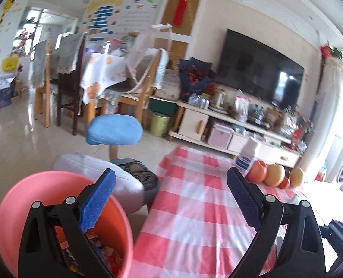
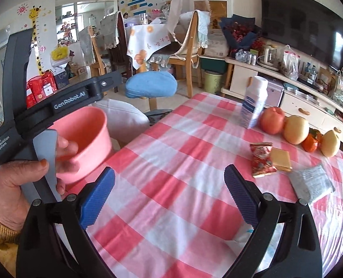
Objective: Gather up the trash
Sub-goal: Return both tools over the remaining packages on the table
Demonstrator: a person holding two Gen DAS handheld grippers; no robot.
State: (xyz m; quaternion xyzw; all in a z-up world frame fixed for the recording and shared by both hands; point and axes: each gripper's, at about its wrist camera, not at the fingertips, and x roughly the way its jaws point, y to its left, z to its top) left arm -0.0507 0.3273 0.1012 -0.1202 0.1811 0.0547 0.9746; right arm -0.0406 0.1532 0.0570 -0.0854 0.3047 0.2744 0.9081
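Both grippers released, fingers spread, nothing between: left gripper (image 1: 171,199), right gripper (image 2: 169,194).

Trash on red-white checked worktop (image 2: 171,162), right side: crinkled red snack wrapper (image 2: 261,159), yellow flat packet (image 2: 280,159) touching it, grey foil pouch (image 2: 311,183) just beside.

Round pink plastic bucket (image 2: 88,139) off worktop's left edge, wrappers already inside.

Risks:
- thin flat packets slide under fingers
- fruit row (image 2: 296,129) near, could roll
- long carry to bucket, drop likely

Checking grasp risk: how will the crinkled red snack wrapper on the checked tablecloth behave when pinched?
The crinkled red snack wrapper looks flat and creased, so probably floppy and light. Its glossy film may slip between pads. Lying against the yellow packet, it could drag that along.
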